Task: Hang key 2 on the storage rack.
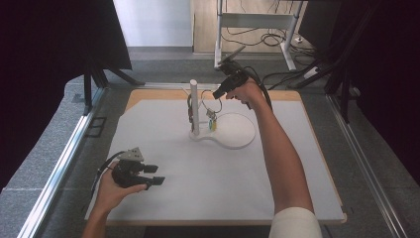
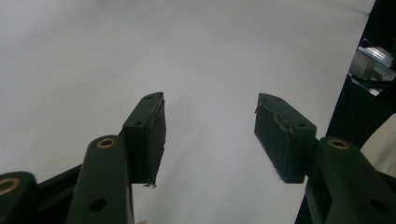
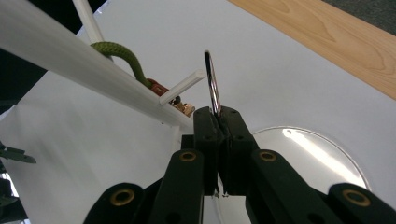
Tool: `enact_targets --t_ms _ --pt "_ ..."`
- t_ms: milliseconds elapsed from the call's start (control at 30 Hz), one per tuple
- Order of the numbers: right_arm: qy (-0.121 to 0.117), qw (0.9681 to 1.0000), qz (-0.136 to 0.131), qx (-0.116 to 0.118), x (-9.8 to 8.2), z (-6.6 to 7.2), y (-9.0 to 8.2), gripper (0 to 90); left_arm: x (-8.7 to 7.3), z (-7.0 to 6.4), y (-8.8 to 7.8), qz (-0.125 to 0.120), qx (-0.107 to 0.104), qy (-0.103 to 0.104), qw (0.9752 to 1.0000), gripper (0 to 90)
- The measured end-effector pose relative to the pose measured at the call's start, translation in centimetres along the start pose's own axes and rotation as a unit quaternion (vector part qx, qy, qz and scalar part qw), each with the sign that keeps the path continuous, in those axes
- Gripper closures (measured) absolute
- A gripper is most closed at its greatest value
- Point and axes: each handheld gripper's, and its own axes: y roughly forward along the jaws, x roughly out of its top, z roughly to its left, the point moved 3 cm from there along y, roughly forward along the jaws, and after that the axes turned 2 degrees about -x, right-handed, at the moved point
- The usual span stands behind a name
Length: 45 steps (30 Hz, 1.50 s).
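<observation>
In the high view, the right gripper (image 1: 221,92) is held beside the white post (image 1: 194,105) of a stand at the far middle of the bench (image 1: 163,198); keys (image 1: 212,118) dangle below it, just above the round base (image 1: 236,131). The left gripper (image 1: 153,174) is parked well apart, with open bench all round it.

In the left gripper view, the fingers (image 2: 149,135) are spread wide with nothing between them.

In the right gripper view, the fingers (image 3: 209,128) are pressed together on a thin metal ring (image 3: 212,86), just beside a peg (image 3: 183,86). The ring is gripped only at its edge, so it could be twisted loose or snagged on the peg, and the stand could be tipped.
</observation>
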Motion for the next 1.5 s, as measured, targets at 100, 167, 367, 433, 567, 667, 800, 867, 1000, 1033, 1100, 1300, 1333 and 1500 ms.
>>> enact_targets --t_ms 100,167,367,433,567,667,800,867,1000,1033,1100,1300,1333,1500 --pt "-0.005 1.0 0.0 0.003 -0.1 0.4 0.1 86.4 0.0 0.0 0.0 -0.001 0.001 -0.001 1.0 44.0" --pt "-0.006 1.0 0.001 0.007 -0.3 0.7 0.2 86.4 0.0 0.0 -0.1 -0.001 0.001 -0.001 1.0 44.0" --pt "-0.013 0.9998 0.008 0.011 -0.9 1.2 0.9 86.3 0.0 -0.1 0.0 0.0 0.0 0.001 1.0 44.0" --pt "-0.015 0.9998 0.011 0.012 -1.1 1.3 1.1 86.2 0.0 -0.1 0.0 0.0 -0.001 0.002 1.0 44.0" --pt "-0.017 0.9995 0.018 0.017 -1.4 1.4 1.7 85.8 0.0 -0.1 0.1 0.003 0.0 0.002 1.0 44.0" --pt "-0.02 0.9993 0.021 0.022 -1.6 1.7 2.1 85.3 0.0 -0.1 0.0 0.002 0.0 0.002 1.0 44.0" --pt "-0.027 0.9988 0.025 0.034 -1.8 2.0 2.3 78.8 0.0 -0.1 0.1 0.003 0.002 0.001 1.0 44.0" --pt "-0.031 0.9986 0.024 0.035 -1.9 2.2 2.1 78.4 0.0 -0.2 0.1 0.004 0.002 0.001 1.0 44.0" --pt "-0.033 0.9987 0.016 0.036 -2.1 2.6 1.4 76.2 0.0 -0.2 0.0 0.002 0.001 0.003 1.0 44.0" --pt "-0.033 0.9987 0.012 0.036 -2.2 2.6 1.1 75.6 0.0 -0.2 -0.1 0.002 0.003 0.003 1.0 43.9" --pt "-0.034 0.9988 0.007 0.036 -2.6 2.7 0.7 74.0 0.0 -0.2 -0.1 0.0 0.003 0.002 1.0 44.0" --pt "-0.036 0.9985 -0.013 0.038 -4.8 2.6 -0.7 67.5 0.0 -0.2 -0.1 0.004 0.005 0.004 1.0 43.8" --pt "-0.038 0.9984 -0.017 0.038 -5.3 2.5 -1.0 66.8 0.0 -0.2 -0.1 0.005 0.006 0.004 1.0 43.8" --pt "-0.04 0.9981 -0.034 0.033 -8.4 2.1 -1.9 63.3 0.0 -0.3 -0.1 0.005 0.007 0.002 1.0 43.8"
